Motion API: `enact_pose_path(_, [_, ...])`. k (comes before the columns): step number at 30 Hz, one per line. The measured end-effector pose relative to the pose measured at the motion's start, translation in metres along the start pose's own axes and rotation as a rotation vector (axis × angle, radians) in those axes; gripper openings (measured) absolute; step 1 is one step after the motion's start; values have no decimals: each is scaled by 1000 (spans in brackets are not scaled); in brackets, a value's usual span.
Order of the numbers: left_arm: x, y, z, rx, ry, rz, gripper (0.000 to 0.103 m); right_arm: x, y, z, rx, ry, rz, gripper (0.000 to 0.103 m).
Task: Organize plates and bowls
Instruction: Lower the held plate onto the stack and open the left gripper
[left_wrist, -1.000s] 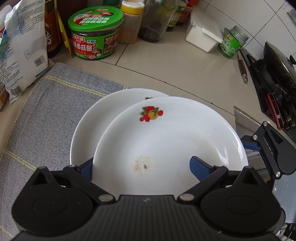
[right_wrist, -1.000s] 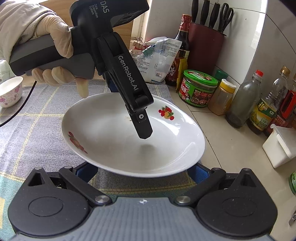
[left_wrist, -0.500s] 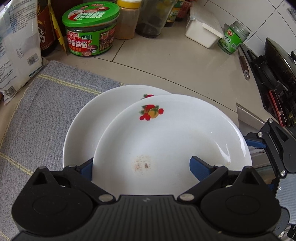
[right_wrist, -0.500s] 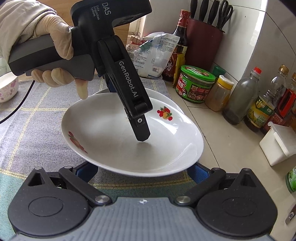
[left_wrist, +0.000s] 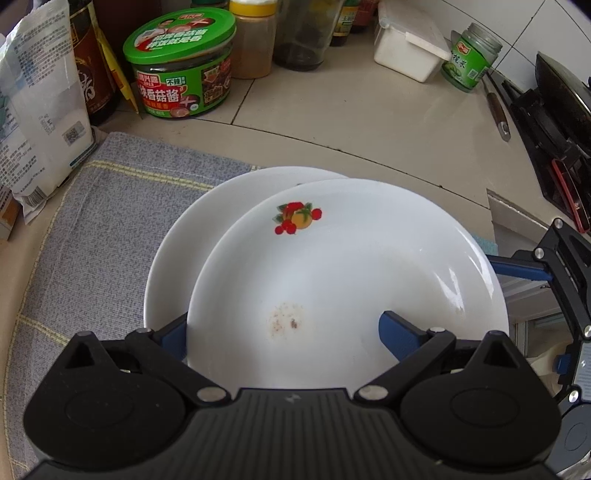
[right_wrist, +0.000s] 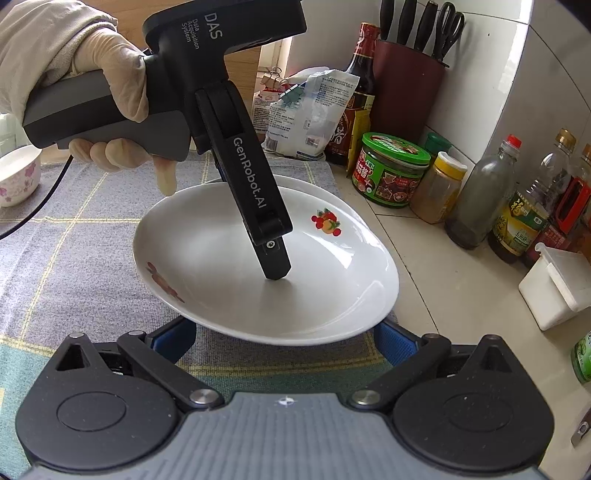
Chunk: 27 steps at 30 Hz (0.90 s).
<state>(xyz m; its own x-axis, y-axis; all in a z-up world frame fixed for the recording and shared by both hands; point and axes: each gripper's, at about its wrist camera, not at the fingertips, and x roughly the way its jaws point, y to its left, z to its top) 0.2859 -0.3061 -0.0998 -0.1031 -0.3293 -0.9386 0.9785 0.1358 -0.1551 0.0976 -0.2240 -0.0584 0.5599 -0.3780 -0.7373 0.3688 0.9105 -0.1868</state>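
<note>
Since the earlier frame, the white fruit-printed ceramic plate (left_wrist: 343, 280) had slid toward seven o'clock over the lower white plate (left_wrist: 177, 258) on the grey checked cloth (left_wrist: 92, 229); left gripper (left_wrist: 284, 332) straddled its rim, fingers wide. Right view: right gripper (right_wrist: 284, 338) fingers spread wide beneath that plate's near rim, at six o'clock.

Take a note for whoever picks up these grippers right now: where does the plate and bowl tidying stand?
Left gripper: jaws wide open, straddling the top plate's rim, one finger inside, not pinching.
Right gripper: jaws open, low at that plate's opposite rim.
Top plate sits tilted and offset over the lower plate on the cloth; the flowered bowl stands apart.
Done: plates overlapped.
Left: square the stack, then the bowl.
</note>
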Motion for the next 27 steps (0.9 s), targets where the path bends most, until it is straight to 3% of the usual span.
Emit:
enact_pose_path(20, [-20, 0, -10, 28, -37, 33, 100, -2, 1, 1, -23, -9, -3, 103])
enact_pose_path(27, [-32, 0, -15, 22, -69, 9, 101, -3, 1, 1, -26, -17, 3, 103])
